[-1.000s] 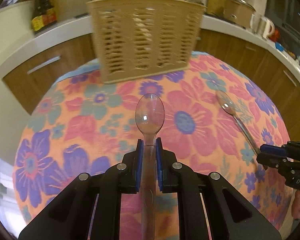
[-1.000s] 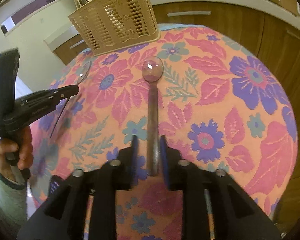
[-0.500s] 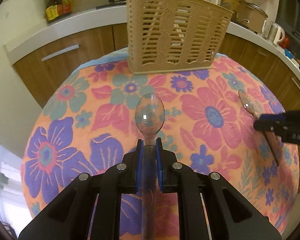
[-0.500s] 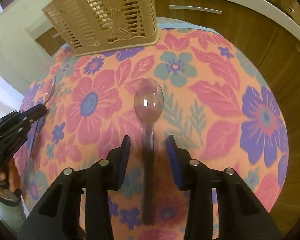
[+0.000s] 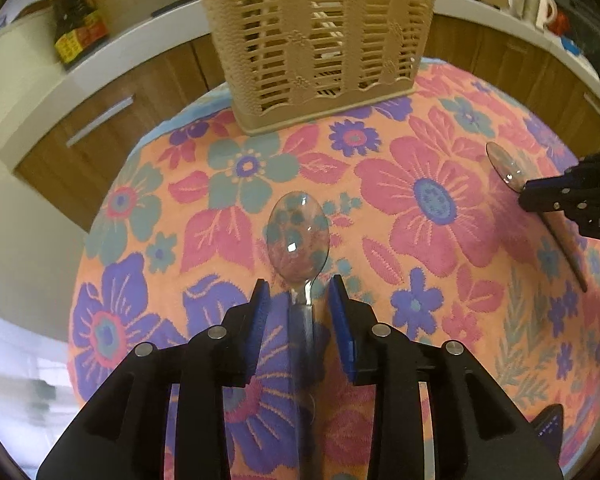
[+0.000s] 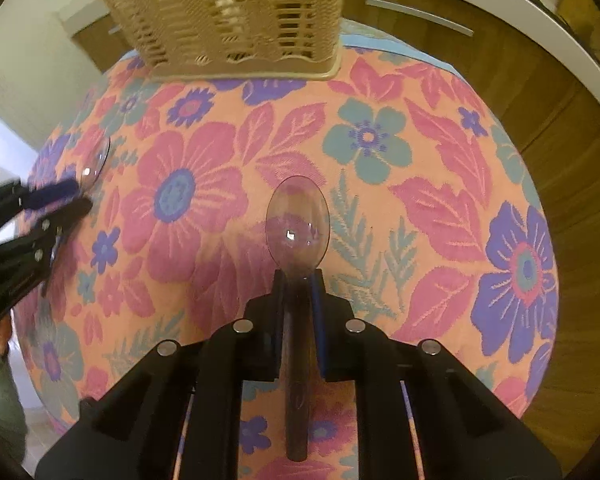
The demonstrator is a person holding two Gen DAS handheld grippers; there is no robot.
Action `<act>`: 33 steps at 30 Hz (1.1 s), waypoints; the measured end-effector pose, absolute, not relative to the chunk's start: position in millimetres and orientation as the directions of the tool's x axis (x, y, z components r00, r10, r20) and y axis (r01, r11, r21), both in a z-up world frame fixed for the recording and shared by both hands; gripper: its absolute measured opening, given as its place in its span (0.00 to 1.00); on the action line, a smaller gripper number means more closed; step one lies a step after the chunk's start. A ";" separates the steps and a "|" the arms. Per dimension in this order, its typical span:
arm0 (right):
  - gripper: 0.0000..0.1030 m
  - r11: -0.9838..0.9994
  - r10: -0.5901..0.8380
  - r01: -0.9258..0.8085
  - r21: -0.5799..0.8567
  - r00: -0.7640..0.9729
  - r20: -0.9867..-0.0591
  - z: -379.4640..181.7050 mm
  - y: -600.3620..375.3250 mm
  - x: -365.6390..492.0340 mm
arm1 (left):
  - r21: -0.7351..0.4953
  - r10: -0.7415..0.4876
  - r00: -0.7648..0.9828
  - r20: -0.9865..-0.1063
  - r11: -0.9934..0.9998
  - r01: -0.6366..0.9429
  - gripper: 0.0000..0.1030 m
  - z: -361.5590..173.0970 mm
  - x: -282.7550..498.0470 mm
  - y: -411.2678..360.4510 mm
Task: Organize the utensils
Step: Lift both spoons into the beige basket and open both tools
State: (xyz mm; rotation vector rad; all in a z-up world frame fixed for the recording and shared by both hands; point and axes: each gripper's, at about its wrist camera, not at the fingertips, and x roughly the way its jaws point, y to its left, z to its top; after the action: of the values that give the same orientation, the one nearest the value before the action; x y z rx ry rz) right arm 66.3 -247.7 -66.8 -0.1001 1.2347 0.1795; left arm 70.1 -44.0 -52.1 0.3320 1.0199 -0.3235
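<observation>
A round tabletop (image 5: 452, 120) under a floral cloth in orange, pink and purple stands before wooden kitchen cabinets (image 5: 112, 92) with a white counter (image 5: 140, 36) above them; a dark bottle with a yellow label (image 5: 76, 24) and a mug (image 5: 540, 4) sit on that counter. A beige slatted basket (image 5: 316, 40) stands at the far edge of the tabletop. The left gripper (image 5: 298, 300) has just been opening its jaws: they stand apart on either side of the neck of a clear plastic spoon (image 5: 298, 236), neither blue pad touching it, the bowl pointing toward the basket. The right gripper (image 6: 298, 292) has just been closing its jaws, which now pinch the neck of a second clear spoon (image 6: 298, 224), whose bowl sticks out beyond the tips over the cloth.
</observation>
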 end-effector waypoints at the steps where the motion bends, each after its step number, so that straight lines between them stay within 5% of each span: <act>1: 0.10 0.981 0.077 -0.194 0.015 0.318 -0.945 -66.5 -245.0 63.0 | 0.118 -0.111 0.480 -0.870 0.900 0.420 0.21 -51.7 70.4 -46.2; 3: 0.10 0.977 0.068 -0.212 -0.001 0.319 -0.945 -66.9 -241.9 62.0 | 0.123 -0.113 0.478 -0.871 0.892 0.435 0.10 -50.8 69.2 -50.4; 17: 0.09 0.914 0.321 -0.376 0.153 0.438 -0.840 -29.6 -191.0 24.8 | 0.068 -0.229 0.646 -0.728 0.913 0.401 0.10 11.8 40.7 -50.5; 24: 0.09 0.881 0.425 -0.432 0.191 0.550 -0.719 32.5 -175.5 25.4 | -0.082 -0.368 0.723 -0.585 0.913 0.399 0.10 74.5 43.3 -38.9; 33: 0.09 0.885 0.444 -0.447 0.129 0.731 -0.517 125.3 -191.8 33.1 | -0.122 -0.435 0.835 -0.338 0.900 0.419 0.10 151.8 55.2 -33.7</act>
State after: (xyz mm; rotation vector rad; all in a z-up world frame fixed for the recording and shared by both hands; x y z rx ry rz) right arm 33.1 -191.8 125.3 -0.0046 0.5679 0.4905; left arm 55.2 -33.7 151.8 -0.0440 0.3681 -0.4523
